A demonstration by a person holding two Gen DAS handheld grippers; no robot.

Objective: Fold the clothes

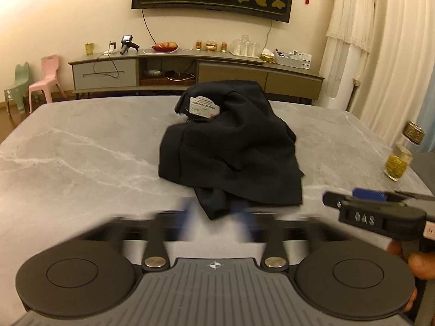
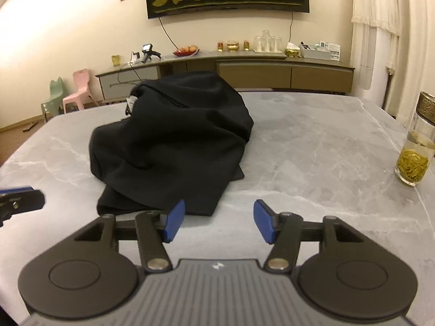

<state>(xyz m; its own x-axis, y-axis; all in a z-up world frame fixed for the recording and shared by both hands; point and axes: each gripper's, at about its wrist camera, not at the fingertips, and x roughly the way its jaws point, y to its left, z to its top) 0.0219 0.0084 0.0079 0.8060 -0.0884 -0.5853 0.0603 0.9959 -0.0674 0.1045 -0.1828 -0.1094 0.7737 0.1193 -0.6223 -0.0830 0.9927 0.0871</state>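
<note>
A black garment [image 1: 231, 146] lies crumpled in a heap near the middle of a grey marbled table [image 1: 81, 149], with a white label [image 1: 204, 107] showing at its far end, toward twelve o'clock. One loose corner trails toward six o'clock, reaching just in front of both tools. The left gripper [image 1: 220, 217] is smeared by motion blur, its blue fingers spread apart with nothing between them, the cloth's near corner lying just beyond. The right gripper [image 2: 218, 224] stands released too, its blue pads [image 2: 174, 224] apart over bare tabletop, with the hem of the garment just ahead at eleven o'clock. In the left view, the right tool enters at three o'clock, with fingertips of a hand [image 1: 418, 266] on its grip. A glass of yellow-green tea [image 2: 413, 160] stands at the table's right edge, at three o'clock. A long sideboard [image 1: 195, 70] runs along the far wall, with two small plastic chairs [image 1: 43, 81] at ten o'clock.
</note>
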